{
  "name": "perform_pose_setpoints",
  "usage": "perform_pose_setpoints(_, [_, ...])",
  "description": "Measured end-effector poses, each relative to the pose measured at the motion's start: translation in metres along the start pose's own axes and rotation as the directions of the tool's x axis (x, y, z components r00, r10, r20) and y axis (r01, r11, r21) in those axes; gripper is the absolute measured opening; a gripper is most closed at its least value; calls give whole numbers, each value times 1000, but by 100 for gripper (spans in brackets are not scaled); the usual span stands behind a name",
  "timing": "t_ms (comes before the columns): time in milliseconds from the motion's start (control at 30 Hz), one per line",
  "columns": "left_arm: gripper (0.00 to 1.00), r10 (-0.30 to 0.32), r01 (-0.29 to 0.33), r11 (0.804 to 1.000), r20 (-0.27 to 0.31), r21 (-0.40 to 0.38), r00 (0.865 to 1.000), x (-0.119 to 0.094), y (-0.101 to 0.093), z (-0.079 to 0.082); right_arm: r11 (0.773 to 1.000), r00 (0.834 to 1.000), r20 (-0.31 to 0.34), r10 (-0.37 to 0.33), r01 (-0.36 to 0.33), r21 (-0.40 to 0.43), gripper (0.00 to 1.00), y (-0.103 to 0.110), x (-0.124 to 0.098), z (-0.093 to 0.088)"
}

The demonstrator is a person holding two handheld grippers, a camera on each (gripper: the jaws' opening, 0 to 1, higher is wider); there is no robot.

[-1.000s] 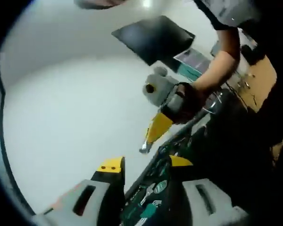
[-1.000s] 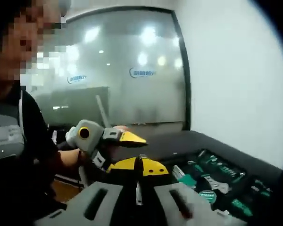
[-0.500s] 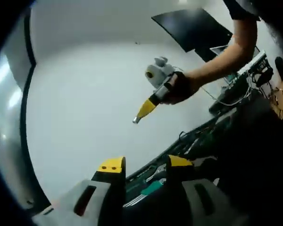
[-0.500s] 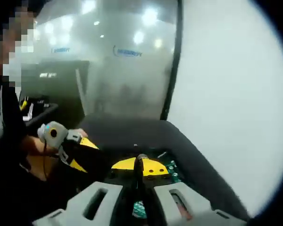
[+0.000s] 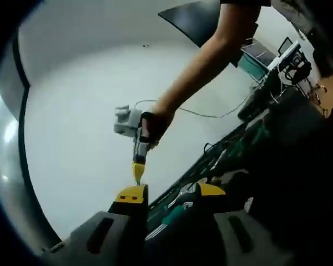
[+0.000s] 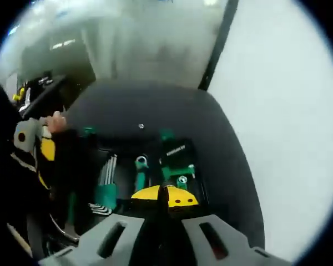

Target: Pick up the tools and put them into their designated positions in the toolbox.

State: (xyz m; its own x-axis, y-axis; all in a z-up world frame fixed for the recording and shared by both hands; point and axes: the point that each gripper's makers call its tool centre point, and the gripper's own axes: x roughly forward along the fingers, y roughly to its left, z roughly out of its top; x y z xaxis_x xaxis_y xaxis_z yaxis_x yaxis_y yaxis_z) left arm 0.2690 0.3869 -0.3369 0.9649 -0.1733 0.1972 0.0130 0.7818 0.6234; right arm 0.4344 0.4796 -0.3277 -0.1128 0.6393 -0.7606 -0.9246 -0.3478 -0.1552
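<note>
The right gripper (image 6: 165, 195), yellow-tipped, has its jaws closed together with a thin dark metal tool between the tips. It hangs over the open black toolbox (image 6: 155, 111), above green-handled tools (image 6: 139, 177) and a row of silver hex keys (image 6: 108, 172). The left gripper (image 6: 33, 145) shows at the left edge.

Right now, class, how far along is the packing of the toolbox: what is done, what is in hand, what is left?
Done: hex keys and green-handled tools already sit in the toolbox. In hand: the right gripper, jaws closed, hangs over the box, seemingly pinching a small piece I cannot identify. Left: seating that piece. The left gripper is open and empty.
</note>
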Motion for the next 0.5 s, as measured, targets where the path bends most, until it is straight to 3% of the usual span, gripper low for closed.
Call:
perform_pose_setpoints(100, [28, 12, -12, 1000, -5, 2, 1000, -1, 4, -2, 1000, 999, -36, 1, -2, -19, 0, -13, 18, -3])
perform_pose_setpoints(267, [27, 12, -12, 1000, -5, 3, 1000, -1, 4, -3, 988, 989, -148, 19, -41, -149, 0, -20, 43, -12])
perform_pose_setpoints(367, [27, 4, -4, 1000, -1, 13, 1000, -2, 2, -3, 968, 973, -229, -14, -45, -249, 0, -28, 55, -19])
perform_pose_setpoints(433, [27, 1, -1, 1000, -3, 15, 1000, -2, 1, -4, 963, 959, -282, -3, -74, -261, 0, -30, 64, -24])
perform_pose_setpoints(500, [27, 0, 0, 1000, -6, 16, 1000, -2, 1, -5, 963, 956, -294, 9, -87, -255, 0, -29, 70, -23])
